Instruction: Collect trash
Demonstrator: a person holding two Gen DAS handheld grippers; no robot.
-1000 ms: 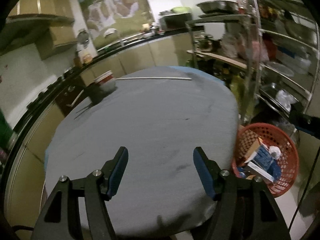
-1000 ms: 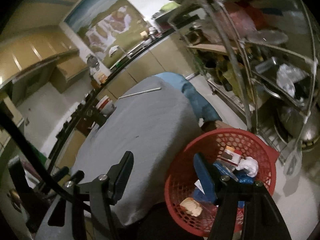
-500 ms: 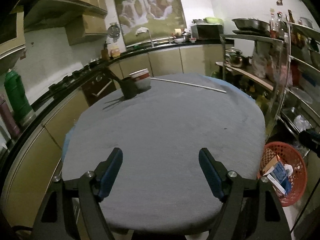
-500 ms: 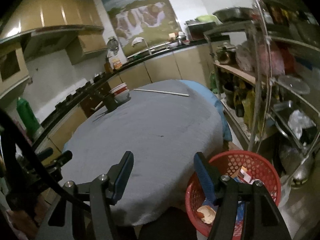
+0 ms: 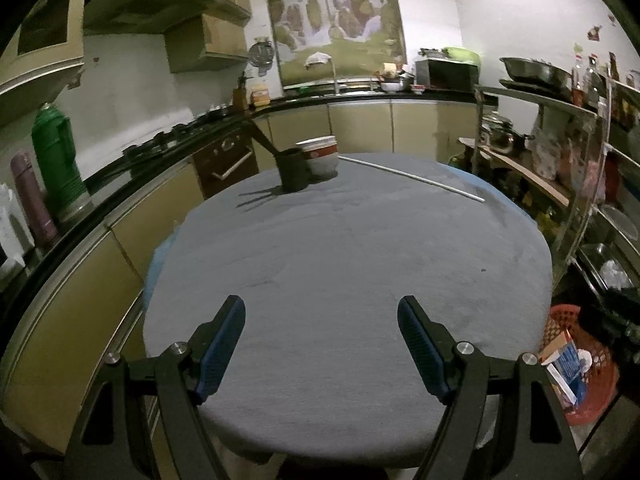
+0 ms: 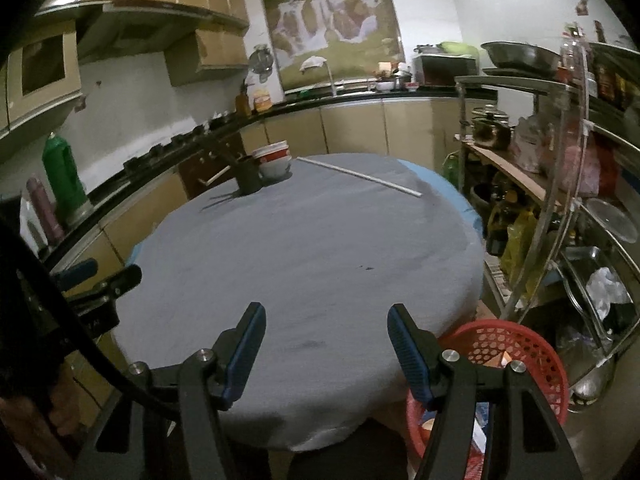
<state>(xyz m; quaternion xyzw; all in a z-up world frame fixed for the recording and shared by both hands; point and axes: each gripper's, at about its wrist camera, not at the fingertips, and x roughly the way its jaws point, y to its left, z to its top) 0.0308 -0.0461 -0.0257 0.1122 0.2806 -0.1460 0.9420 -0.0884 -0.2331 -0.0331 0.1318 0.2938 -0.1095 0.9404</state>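
Looking along the left gripper (image 5: 321, 340) from its own camera, the tool tilts down over the near edge of the round surface draped in grey cloth (image 5: 348, 264), level across the view. Its two black fingers with blue ribbed pads (image 5: 420, 346) stand wide apart after opening further in the past second, and only bare cloth lies between them. The red perforated plastic basket (image 5: 596, 384) sits on the floor low at the right, beyond the right-hand finger and past the surface's rim. It holds a blue-and-white carton (image 5: 570, 368) and a small crumpled white scrap (image 5: 585, 358). At the far side of the surface stand a dark mug (image 5: 294, 172) and, touching it behind, a white bowl with a red band (image 5: 322, 156); a thin white rod (image 5: 412, 178) lies to their right.

From the right wrist camera, the right gripper (image 6: 326, 340) also tilts down over the near edge, its blue-padded fingers (image 6: 406, 350) parted with nothing between them. The basket (image 6: 520, 348) lies directly under and beside the right-hand finger, mostly hidden by it; its contents cannot be made out. The left gripper's fingers (image 6: 120, 278) show at the left edge, beside a dark cable (image 6: 80, 340).
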